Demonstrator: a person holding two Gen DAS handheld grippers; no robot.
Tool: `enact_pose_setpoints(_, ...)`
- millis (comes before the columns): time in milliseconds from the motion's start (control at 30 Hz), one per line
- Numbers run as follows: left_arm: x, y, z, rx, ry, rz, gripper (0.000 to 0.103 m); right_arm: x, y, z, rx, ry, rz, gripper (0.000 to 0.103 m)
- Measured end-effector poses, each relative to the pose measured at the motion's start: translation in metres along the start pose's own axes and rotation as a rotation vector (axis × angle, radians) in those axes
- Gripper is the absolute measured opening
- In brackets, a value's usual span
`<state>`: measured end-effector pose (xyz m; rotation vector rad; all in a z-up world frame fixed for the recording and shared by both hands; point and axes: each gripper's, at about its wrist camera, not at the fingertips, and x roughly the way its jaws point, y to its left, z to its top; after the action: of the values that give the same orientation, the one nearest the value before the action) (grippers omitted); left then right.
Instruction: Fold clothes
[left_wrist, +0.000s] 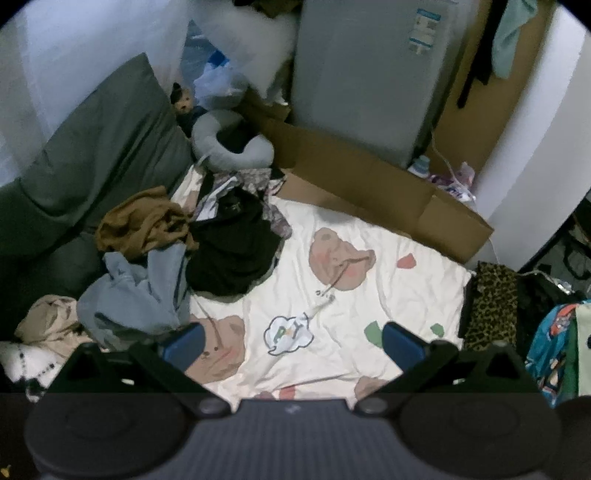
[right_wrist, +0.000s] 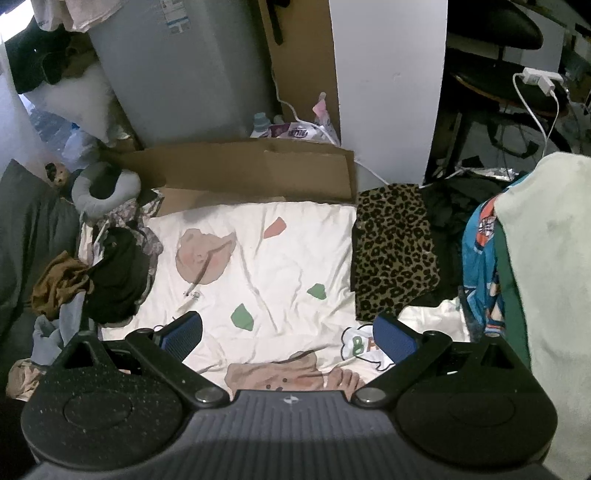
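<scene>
A heap of crumpled, unfolded clothes, a black garment (left_wrist: 231, 251) topmost with a mustard-brown one (left_wrist: 144, 221) and a pale blue one (left_wrist: 136, 295) against it, lies on the left part of the cream cartoon-printed bedsheet (left_wrist: 369, 295), while a flat leopard-print piece (right_wrist: 395, 251) lies at the sheet's right edge. The heap is ahead and left of both tools and nearer the left gripper (left_wrist: 293, 347); the leopard piece is just ahead-right of the right gripper (right_wrist: 288, 338). Both hover over bare sheet with jaws spread, holding nothing.
</scene>
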<state>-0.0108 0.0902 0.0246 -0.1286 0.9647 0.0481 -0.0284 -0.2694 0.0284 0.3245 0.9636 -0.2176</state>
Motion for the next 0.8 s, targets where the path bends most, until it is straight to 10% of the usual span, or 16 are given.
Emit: enact_pose_setpoints(800,0.032,-0.010,-0.007,0.012,0.014,0.020,0.103,0.025,0.014,-0.009,-0.090,0.026,-0.027,0.102)
